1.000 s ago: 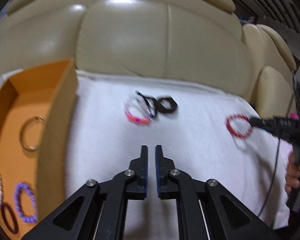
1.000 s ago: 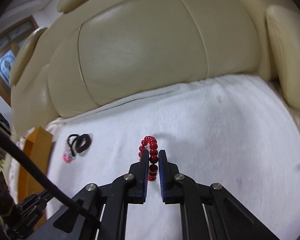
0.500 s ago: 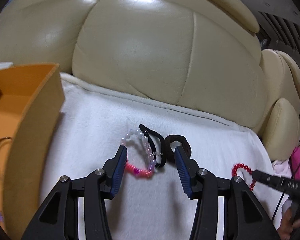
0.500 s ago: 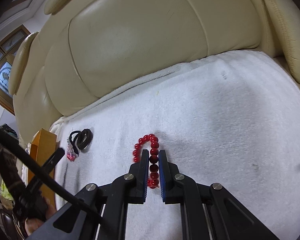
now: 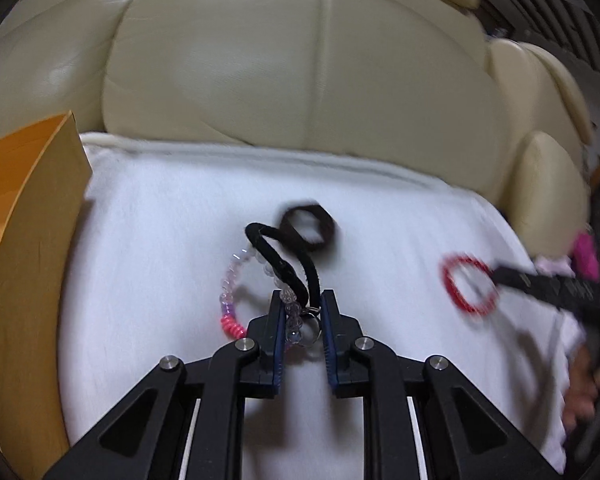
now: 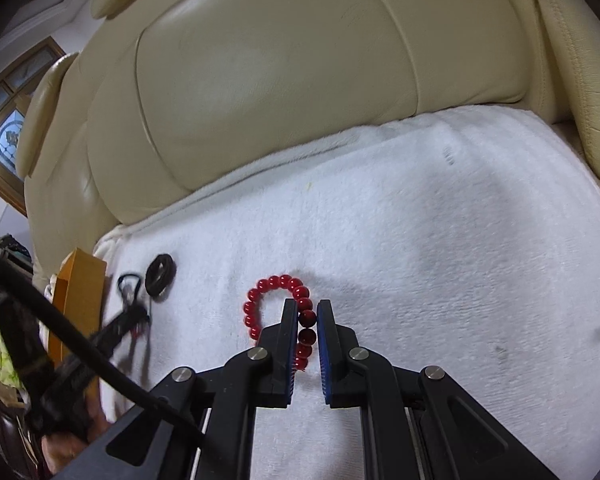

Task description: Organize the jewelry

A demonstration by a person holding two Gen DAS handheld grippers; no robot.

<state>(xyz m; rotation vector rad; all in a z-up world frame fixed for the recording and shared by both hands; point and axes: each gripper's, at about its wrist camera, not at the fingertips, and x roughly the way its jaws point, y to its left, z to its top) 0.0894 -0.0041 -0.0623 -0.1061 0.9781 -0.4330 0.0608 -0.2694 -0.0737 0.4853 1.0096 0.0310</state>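
Left tool (image 5: 302,312) had just been closing, its jaws narrowed around the clear-and-pink beaded bracelet (image 5: 231,300) and the black hair tie (image 5: 284,268) lying across it; blur kept me from telling whether the pads actually pressed on them. Half a second before, those jaws stood wide on either side of the same pile. Both pieces lay on the white towel (image 5: 172,240), with a brown hair tie (image 5: 308,230) touching the black one at its far end. Right tool (image 6: 303,316) was clamped on the red beaded bracelet (image 6: 260,300), as in the earlier frames, the loop resting on the towel. An orange cardboard box (image 5: 28,240) stood at the towel's left edge, and a cream leather sofa (image 5: 300,72) backed the whole spread. No writing could be read anywhere.
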